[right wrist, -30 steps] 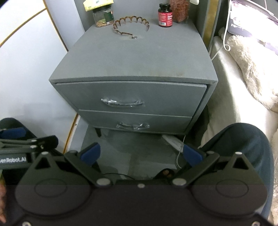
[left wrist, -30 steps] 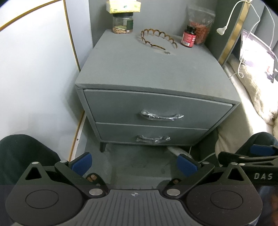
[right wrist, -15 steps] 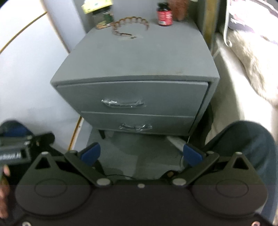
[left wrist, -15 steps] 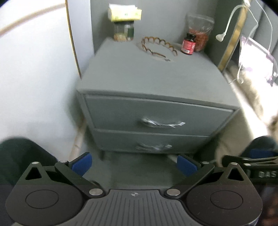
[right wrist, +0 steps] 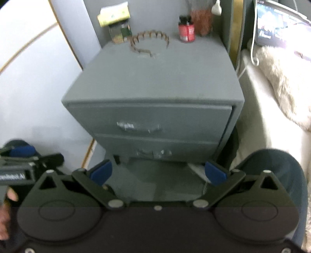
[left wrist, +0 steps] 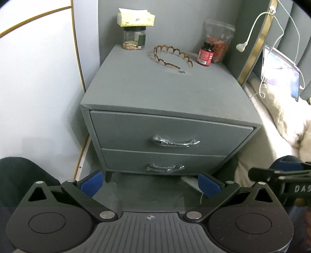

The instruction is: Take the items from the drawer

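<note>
**Both grippers spread wide in front of the closed nightstand**

I have the left gripper held low and level, pointing at the grey nightstand from the front, its blue fingertips spread far apart with nothing between them. The right gripper sits just beside it, also aimed at the nightstand, jaws likewise released and empty; in the left view its black body shows at the right edge. Neither one touches the furniture.

Compared with a second ago, I have brought both cameras closer and a little higher: the nightstand fills more of each view, and the right wrist picture is blurred by motion. The jaw spread has not changed, and nothing on the nightstand has shifted.

The top drawer is fully shut, flush with the nightstand's front, its metal handle wrapped in crinkled clear film. The lower drawer beneath it is shut too, with the same kind of wrapped handle. Whatever lies inside is hidden.

On the nightstand's top, toward the back, rest a scalloped brown headband, a red pill bottle beside a clear pouch, and a glass jar with a tissue pack on it. A white charging cable hangs to the right of the nightstand.
</note>
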